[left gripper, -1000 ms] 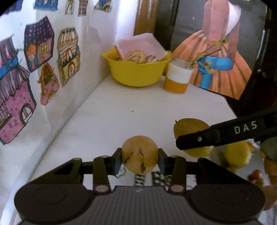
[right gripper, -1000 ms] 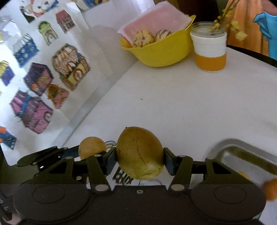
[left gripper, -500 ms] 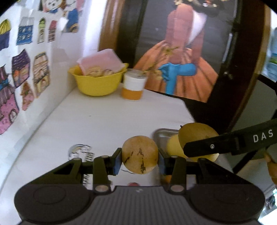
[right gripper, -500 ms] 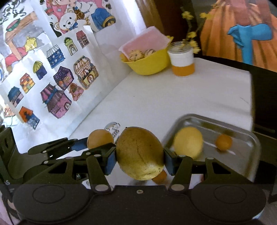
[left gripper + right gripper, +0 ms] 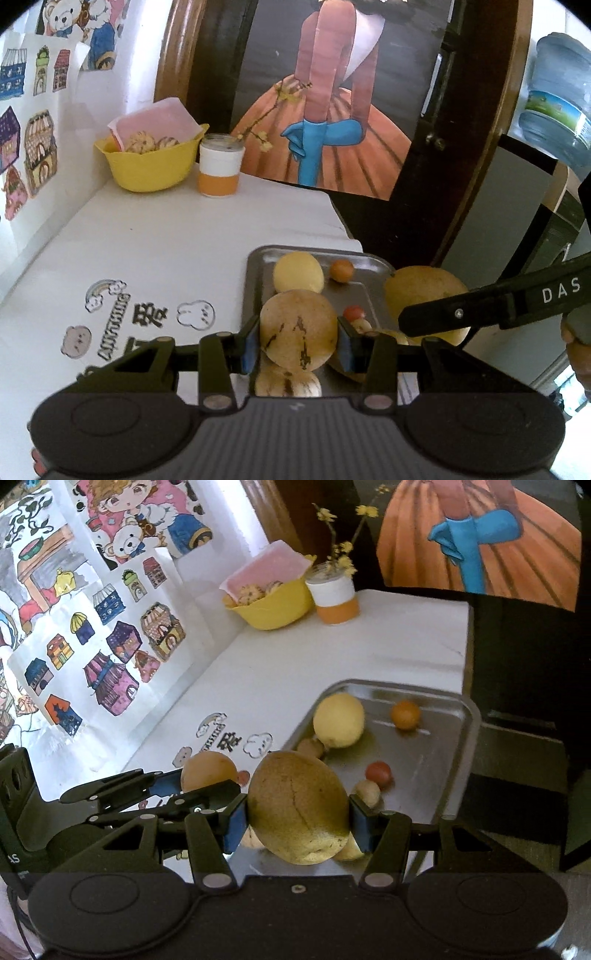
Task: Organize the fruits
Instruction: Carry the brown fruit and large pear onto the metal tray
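My left gripper [image 5: 298,338] is shut on a round tan fruit with dark streaks [image 5: 298,329], held above the near left corner of a metal tray [image 5: 255,275]. My right gripper [image 5: 298,821] is shut on a large yellow-green mango [image 5: 298,808], held over the tray's [image 5: 461,734] near edge. In the tray lie a yellow lemon [image 5: 338,720], a small orange [image 5: 405,715], a red fruit [image 5: 378,772] and a few small pale ones. The mango [image 5: 428,295] and the right gripper's arm show at the right of the left wrist view. The tan fruit [image 5: 208,771] shows left of the mango in the right wrist view.
A yellow bowl [image 5: 147,168] with striped fruits and pink paper stands at the table's far left corner, next to a white-and-orange jar [image 5: 220,170] with a flowering twig. Paper drawings cover the left wall [image 5: 110,657]. The white table's right edge drops off beside the tray.
Both grippers have pulled back and risen with their fruits still held. The bowl and jar look farther away, and the tray with its fruits has come into view below.
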Motion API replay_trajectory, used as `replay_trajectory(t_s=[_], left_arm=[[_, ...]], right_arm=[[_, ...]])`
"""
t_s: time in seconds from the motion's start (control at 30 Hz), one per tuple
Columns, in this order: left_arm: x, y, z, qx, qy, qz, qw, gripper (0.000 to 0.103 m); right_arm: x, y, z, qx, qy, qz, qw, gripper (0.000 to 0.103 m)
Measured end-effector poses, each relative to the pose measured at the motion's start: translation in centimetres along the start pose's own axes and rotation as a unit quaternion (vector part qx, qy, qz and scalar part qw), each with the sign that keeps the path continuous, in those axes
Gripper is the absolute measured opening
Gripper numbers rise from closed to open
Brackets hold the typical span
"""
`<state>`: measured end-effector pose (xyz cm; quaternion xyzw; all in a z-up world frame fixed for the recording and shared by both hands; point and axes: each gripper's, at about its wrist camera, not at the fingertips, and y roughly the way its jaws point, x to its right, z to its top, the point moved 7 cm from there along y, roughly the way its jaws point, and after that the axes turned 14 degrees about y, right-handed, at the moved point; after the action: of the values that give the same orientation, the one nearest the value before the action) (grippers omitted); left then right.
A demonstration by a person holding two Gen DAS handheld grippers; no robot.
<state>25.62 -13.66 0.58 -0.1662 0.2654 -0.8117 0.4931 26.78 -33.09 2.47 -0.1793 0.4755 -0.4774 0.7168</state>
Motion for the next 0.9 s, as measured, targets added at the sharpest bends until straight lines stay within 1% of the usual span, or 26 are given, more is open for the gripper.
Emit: replay_trajectory(t_s=[0.43,0.6,0.9], left_arm=[[1.3,-0.4,-2.0,-0.014,0.002,-0.011,0.9999,0.046],[2.1,-0.5,-2.9,-0.02,0.007,-0.017,0.9996,0.046],[3.8,-0.3,-4.8,-0.032,0.019,-0.03,0.9989,0.046]], right_arm=[[2.5,0.0,-2.9,-0.012,0.032,-0.003,0.999,0.058],[2.6,0.2,-3.7,-0.011,0.025,-0.008,1.0,0.058],[2.4,0.7,-5.6,-0.023,0.008,-0.004,1.0,0.058]])
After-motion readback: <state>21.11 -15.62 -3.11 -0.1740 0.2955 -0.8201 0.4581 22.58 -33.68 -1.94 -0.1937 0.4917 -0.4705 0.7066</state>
